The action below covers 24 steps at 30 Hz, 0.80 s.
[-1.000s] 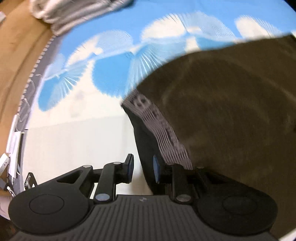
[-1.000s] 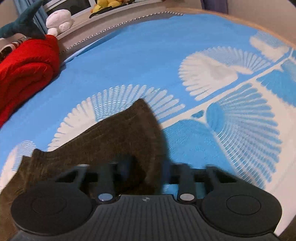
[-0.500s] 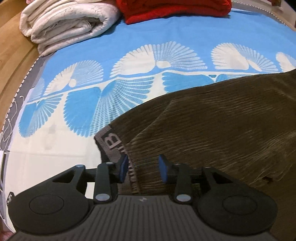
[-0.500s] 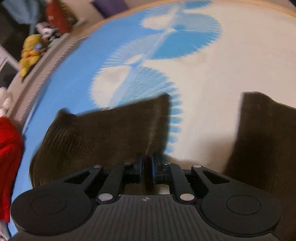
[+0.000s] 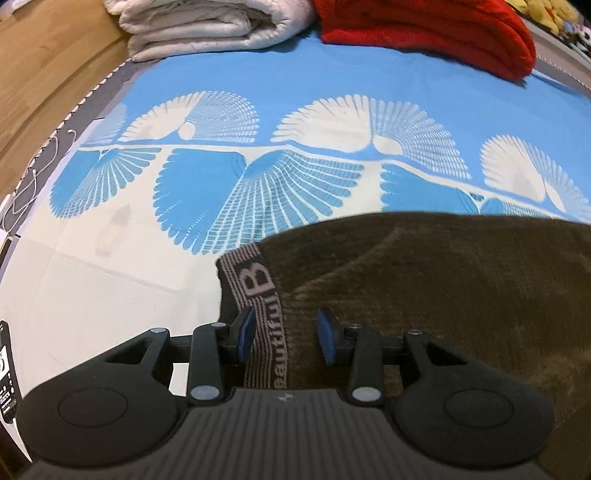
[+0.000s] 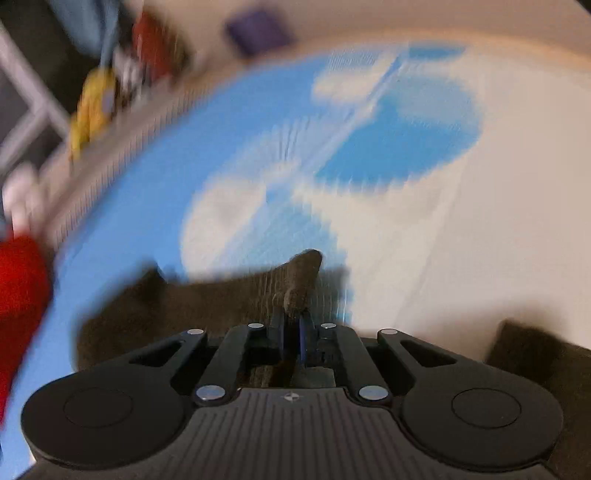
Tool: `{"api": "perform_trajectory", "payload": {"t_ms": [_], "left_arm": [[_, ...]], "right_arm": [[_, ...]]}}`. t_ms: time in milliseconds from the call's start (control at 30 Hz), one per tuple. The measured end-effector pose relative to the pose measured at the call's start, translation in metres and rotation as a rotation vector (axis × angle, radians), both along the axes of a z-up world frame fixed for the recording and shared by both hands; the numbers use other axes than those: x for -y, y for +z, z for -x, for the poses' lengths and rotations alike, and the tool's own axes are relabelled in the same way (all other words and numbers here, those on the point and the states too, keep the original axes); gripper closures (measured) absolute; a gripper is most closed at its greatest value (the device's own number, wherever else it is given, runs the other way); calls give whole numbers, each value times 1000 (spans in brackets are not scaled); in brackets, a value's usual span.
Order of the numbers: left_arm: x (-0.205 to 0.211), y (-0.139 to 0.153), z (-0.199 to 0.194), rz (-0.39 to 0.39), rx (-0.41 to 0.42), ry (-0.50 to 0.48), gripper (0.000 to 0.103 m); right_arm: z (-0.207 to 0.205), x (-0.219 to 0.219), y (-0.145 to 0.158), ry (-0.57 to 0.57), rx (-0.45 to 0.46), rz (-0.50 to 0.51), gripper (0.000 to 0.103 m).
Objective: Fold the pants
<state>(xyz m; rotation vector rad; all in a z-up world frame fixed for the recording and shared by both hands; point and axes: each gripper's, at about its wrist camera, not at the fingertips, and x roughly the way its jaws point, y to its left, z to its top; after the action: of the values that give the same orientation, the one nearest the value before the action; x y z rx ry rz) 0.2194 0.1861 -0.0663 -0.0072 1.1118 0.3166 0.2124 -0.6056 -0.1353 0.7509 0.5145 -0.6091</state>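
Note:
Dark brown corduroy pants (image 5: 443, 288) lie on a blue and white patterned bedspread (image 5: 258, 122). Their striped waistband (image 5: 258, 291) with a letter B runs between the fingers of my left gripper (image 5: 285, 336), which is open around it. In the right wrist view my right gripper (image 6: 291, 332) is shut on a corner of the pants (image 6: 301, 277), which sticks up from between the pads. More brown cloth (image 6: 535, 354) shows at the lower right. The right view is blurred.
A folded white duvet (image 5: 207, 26) and a red blanket (image 5: 424, 33) lie at the far end of the bed. A wooden floor (image 5: 44, 62) and a white cable (image 5: 26, 192) are at the left. Soft toys (image 6: 92, 107) sit beyond the bed edge.
My left gripper has moved over the waistband and now straddles it. My right gripper has shut on a pants corner and is lifting and swinging it, blurring the view.

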Motion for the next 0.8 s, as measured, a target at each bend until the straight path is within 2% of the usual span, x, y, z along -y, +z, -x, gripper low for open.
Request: {"api": "perform_trajectory", "payload": {"t_ms": [67, 100, 167, 200, 233, 333, 400, 433, 500, 533, 700, 733, 800], "left_arm": [[-4, -1, -2, 14, -1, 7, 62], [-6, -2, -3, 25, -6, 10, 61], [-12, -5, -4, 65, -7, 19, 57], [-17, -6, -4, 96, -1, 27, 53], [-23, -8, -4, 120, 4, 35, 50], [-47, -14, -4, 196, 26, 88, 46], [-68, -23, -3, 247, 38, 159, 45], [-76, -28, -2, 266, 42, 190, 42], [-89, -39, -1, 295, 44, 239, 39], [-94, -45, -1, 308, 47, 248, 39], [-97, -61, -5, 294, 92, 222, 36], [-95, -63, -7, 286, 101, 204, 43], [-86, -64, -11, 264, 106, 151, 61]], "right_arm": [[14, -20, 16, -88, 13, 80, 96], [16, -25, 12, -124, -37, 81, 95], [18, -20, -8, -184, -161, -16, 93], [22, -15, -15, -217, -194, -66, 87], [25, -14, -16, -238, -197, -77, 86], [26, -23, 5, -227, -165, 38, 82], [23, -30, 13, -169, -116, 92, 56], [21, -29, 10, -128, -123, 78, 52], [10, -27, -7, -35, -226, 36, 52], [9, -26, -14, -42, -279, 31, 52], [6, -24, -20, -10, -285, 101, 54], [4, -22, -22, -16, -287, 102, 58], [0, -23, -22, -27, -320, 143, 83]]}}
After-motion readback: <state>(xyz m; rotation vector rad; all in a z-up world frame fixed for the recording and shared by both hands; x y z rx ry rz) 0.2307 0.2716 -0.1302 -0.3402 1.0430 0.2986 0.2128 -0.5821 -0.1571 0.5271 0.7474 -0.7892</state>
